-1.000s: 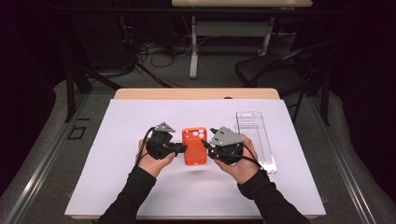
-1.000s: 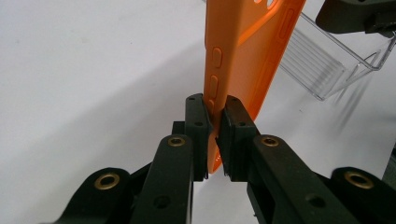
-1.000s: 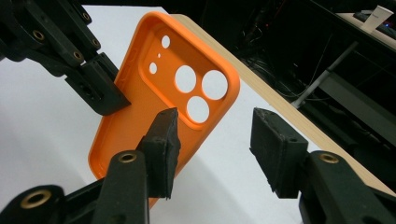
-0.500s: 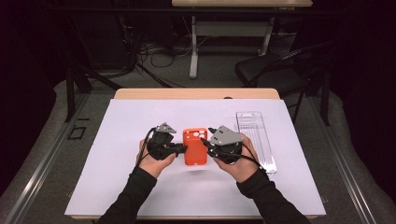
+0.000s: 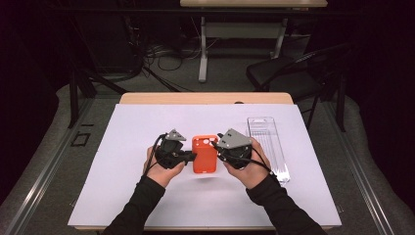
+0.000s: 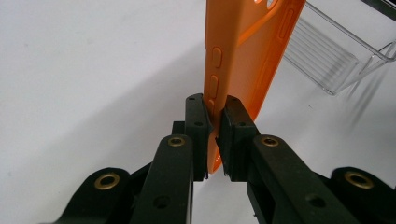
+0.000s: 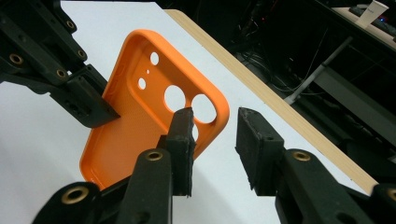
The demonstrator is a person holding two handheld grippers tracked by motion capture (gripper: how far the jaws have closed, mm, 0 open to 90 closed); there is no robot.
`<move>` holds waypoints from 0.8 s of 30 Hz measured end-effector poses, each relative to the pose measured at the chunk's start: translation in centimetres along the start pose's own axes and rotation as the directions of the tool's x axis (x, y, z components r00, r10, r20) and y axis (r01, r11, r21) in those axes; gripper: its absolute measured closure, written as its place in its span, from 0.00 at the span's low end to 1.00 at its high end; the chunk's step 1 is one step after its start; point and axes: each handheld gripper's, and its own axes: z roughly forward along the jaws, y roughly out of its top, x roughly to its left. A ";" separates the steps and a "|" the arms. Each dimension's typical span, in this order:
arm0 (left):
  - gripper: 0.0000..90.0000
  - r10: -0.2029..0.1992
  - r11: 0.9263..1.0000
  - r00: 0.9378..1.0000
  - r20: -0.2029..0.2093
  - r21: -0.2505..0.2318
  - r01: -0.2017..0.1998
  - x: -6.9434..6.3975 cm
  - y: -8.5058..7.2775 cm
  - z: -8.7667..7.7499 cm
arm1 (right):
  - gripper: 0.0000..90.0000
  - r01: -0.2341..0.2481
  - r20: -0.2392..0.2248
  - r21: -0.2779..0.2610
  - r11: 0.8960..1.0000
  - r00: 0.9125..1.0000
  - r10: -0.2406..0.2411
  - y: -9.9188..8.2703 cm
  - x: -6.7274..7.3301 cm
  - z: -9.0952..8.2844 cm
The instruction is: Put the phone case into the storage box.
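Note:
An orange phone case (image 5: 204,154) is held up off the white table between both hands. My left gripper (image 5: 190,157) is shut on the case's left edge. In the left gripper view its pads (image 6: 198,116) clamp the rim by the side buttons of the case (image 6: 247,46). My right gripper (image 5: 219,148) is at the case's right edge, and its jaws have just been closing. In the right gripper view the right gripper (image 7: 212,137) still shows a gap. The case's (image 7: 140,116) camera-hole corner lies in that gap, and the right pad stands apart from it.
A clear plastic box (image 5: 267,146) lies to the right of my right hand, and it also appears beyond the case as a clear box (image 6: 327,60). The white sheet (image 5: 122,196) covers the table, with a wooden edge (image 5: 205,98) at the far side. A chair and desk legs stand beyond.
Both hands and the case keep their places. The right gripper looks slightly nearer the case's right edge.

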 end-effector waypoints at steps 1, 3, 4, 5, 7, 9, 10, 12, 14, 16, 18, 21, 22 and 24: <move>0.92 0.002 1.000 1.000 0.002 0.004 -0.002 0.0 0.0 0.0 | 0.77 0.000 -0.001 0.002 1.000 1.000 0.000 0.1 0.0 0.0; 0.92 0.004 1.000 1.000 -0.002 0.004 -0.004 -0.1 0.0 0.0 | 0.78 -0.002 -0.003 0.011 1.000 1.000 0.002 0.2 0.0 0.1; 0.92 0.004 1.000 1.000 -0.003 0.006 -0.004 -0.1 0.0 0.0 | 0.79 -0.001 -0.004 0.012 1.000 1.000 0.001 0.2 0.0 0.1; 0.92 0.006 1.000 1.000 -0.007 0.006 -0.006 -0.2 0.0 0.1 | 0.79 -0.001 -0.003 0.014 1.000 1.000 0.001 0.2 0.0 0.1; 0.92 0.008 1.000 1.000 -0.013 0.006 -0.008 -0.2 0.0 0.1 | 0.81 -0.005 0.000 0.020 1.000 1.000 0.005 0.3 0.1 0.1; 0.92 0.010 1.000 1.000 -0.015 0.007 -0.010 -0.2 0.0 0.1 | 0.82 -0.004 0.001 0.024 1.000 1.000 0.004 0.4 0.1 0.2; 0.92 0.009 1.000 1.000 -0.015 0.008 -0.009 -0.2 0.0 0.1 | 0.82 -0.001 0.001 0.025 1.000 1.000 0.001 0.4 0.1 0.2; 0.92 0.009 1.000 1.000 -0.019 0.009 -0.009 -0.3 0.0 0.2 | 0.83 0.000 0.004 0.029 1.000 1.000 -0.001 0.5 0.2 0.2; 0.92 0.011 1.000 1.000 -0.021 0.009 -0.011 -0.3 0.0 0.2 | 0.83 0.005 0.008 0.031 1.000 1.000 -0.005 0.5 0.2 0.2; 0.92 0.011 1.000 1.000 -0.022 0.009 -0.011 -0.3 0.0 0.2 | 0.84 0.009 0.012 0.032 0.999 1.000 -0.009 0.5 0.3 0.2; 0.92 0.013 1.000 1.000 -0.026 0.009 -0.013 -0.3 0.0 0.2 | 0.85 0.014 0.018 0.032 0.999 1.000 -0.014 0.5 0.3 0.2; 0.92 0.014 1.000 0.999 -0.029 0.009 -0.014 -0.4 0.0 0.2 | 0.86 0.014 0.021 0.038 0.999 1.000 -0.015 0.5 0.3 0.2; 0.92 0.017 1.000 0.999 -0.030 0.009 -0.016 -0.4 0.0 0.2 | 0.86 0.012 0.023 0.039 0.999 1.000 -0.012 0.5 0.3 0.2; 0.92 0.019 1.000 0.999 -0.031 0.009 -0.019 -0.5 0.0 0.3 | 0.87 0.008 0.024 0.041 0.999 1.000 -0.009 0.5 0.2 0.2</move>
